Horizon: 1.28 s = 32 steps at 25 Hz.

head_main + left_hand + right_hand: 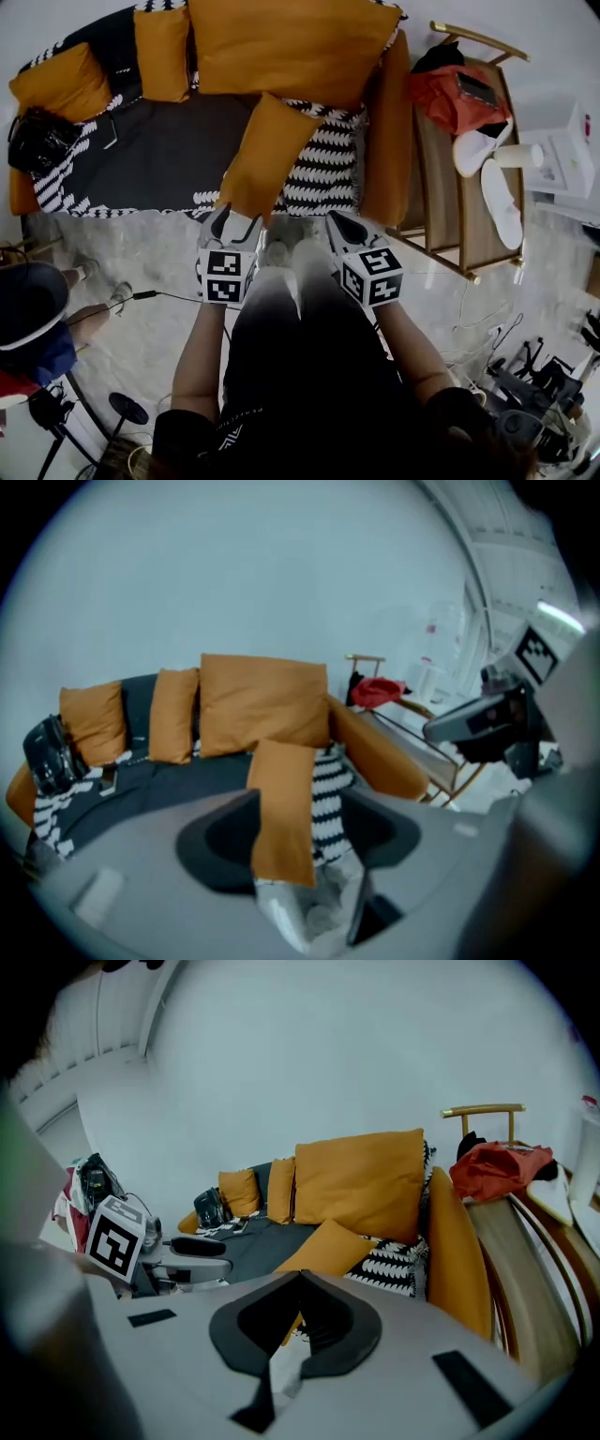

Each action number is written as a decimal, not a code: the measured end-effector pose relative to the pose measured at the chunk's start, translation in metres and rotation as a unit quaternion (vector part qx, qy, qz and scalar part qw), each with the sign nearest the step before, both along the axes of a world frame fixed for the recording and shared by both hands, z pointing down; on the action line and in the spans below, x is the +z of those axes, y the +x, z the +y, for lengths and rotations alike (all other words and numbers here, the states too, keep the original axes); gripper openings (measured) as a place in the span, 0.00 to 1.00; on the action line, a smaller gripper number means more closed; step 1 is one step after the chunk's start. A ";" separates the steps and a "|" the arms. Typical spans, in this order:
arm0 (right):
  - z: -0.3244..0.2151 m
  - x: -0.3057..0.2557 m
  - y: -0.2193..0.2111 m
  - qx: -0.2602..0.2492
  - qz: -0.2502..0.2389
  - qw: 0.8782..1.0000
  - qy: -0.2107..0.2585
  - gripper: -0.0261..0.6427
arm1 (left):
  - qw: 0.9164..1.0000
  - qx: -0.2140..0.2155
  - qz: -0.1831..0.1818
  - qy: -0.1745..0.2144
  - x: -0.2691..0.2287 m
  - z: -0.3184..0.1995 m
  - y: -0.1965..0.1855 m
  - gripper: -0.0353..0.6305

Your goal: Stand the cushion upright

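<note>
Cushion (265,155), orange, lies slumped across the front edge of the sofa (169,150), with its lower end hanging off toward the floor, so it needs tipping up. The left tongs (234,223) are open and the right tongs (339,225) closed tip to tip; both are empty, just short of that end, which I judge an approach. The black bag (37,141) sits at the sofa's left end, contents not visible.

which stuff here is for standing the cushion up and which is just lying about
Job: leaning orange cushion, left tongs, right tongs.
Lying about: black bag, red garment, white slippers, white cup.
</note>
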State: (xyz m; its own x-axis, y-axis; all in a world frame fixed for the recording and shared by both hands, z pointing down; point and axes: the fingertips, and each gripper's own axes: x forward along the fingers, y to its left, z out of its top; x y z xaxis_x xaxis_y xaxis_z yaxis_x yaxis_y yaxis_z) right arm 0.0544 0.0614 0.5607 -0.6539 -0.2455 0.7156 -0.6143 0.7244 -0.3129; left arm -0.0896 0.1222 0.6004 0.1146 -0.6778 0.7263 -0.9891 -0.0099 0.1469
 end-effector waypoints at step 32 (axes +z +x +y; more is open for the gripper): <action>-0.049 0.138 -0.101 -0.098 0.048 0.992 -0.060 0.03 | 0.992 -0.011 0.062 -0.113 0.167 -0.069 -0.071 0.53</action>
